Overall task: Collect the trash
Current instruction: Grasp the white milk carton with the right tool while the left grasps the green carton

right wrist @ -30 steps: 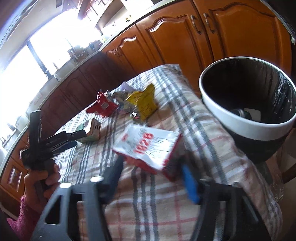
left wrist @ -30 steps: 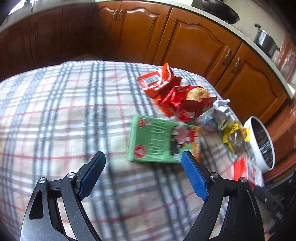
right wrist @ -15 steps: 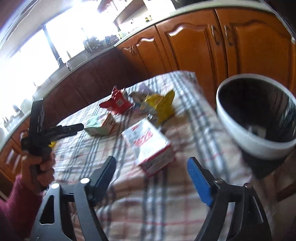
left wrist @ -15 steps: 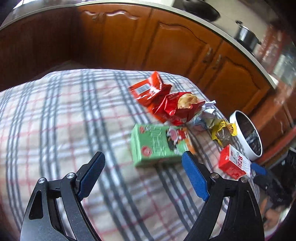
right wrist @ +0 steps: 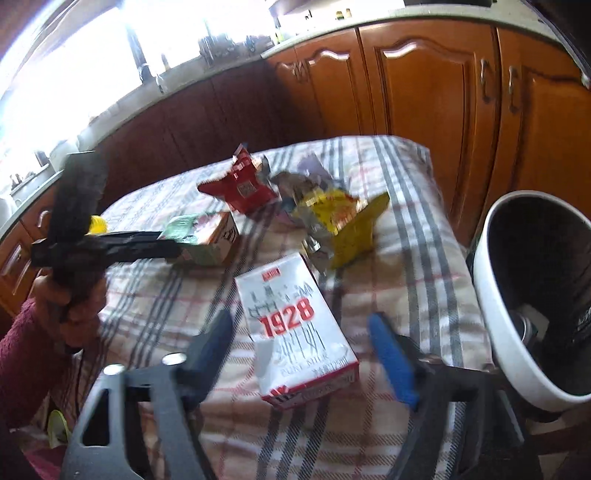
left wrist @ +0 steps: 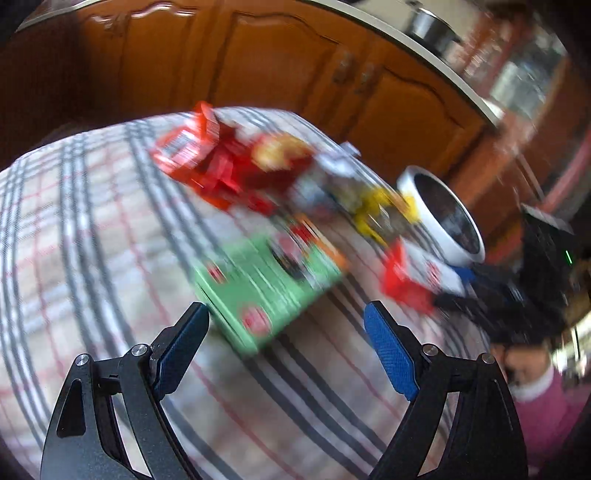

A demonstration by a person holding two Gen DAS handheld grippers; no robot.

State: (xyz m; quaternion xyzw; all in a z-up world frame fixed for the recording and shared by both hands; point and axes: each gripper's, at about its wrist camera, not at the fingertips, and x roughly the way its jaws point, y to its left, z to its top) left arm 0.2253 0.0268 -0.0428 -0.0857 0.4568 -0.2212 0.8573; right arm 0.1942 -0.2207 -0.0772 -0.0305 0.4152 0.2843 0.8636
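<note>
A white and red milk carton marked 1928 (right wrist: 295,332) lies on the plaid tablecloth between the open fingers of my right gripper (right wrist: 301,319). A green carton (left wrist: 266,288) lies just ahead of my open left gripper (left wrist: 284,317), and it shows in the right wrist view (right wrist: 201,236) too. Red snack wrappers (left wrist: 229,162), a yellow wrapper (right wrist: 343,221) and silver foil (right wrist: 295,184) lie further back. The white bin with a black liner (right wrist: 535,295) stands off the table's right edge. The left view is blurred by motion.
The plaid tablecloth (right wrist: 406,206) covers the table. Brown wooden cabinets (right wrist: 424,85) run behind it under a countertop. A pot (left wrist: 428,26) stands on the counter. The person's hand in a pink sleeve (right wrist: 33,332) holds the left gripper at the table's left side.
My right gripper has moved up to the 1928 carton, which now lies between its fingers. My left gripper has swung toward the green carton, now close ahead.
</note>
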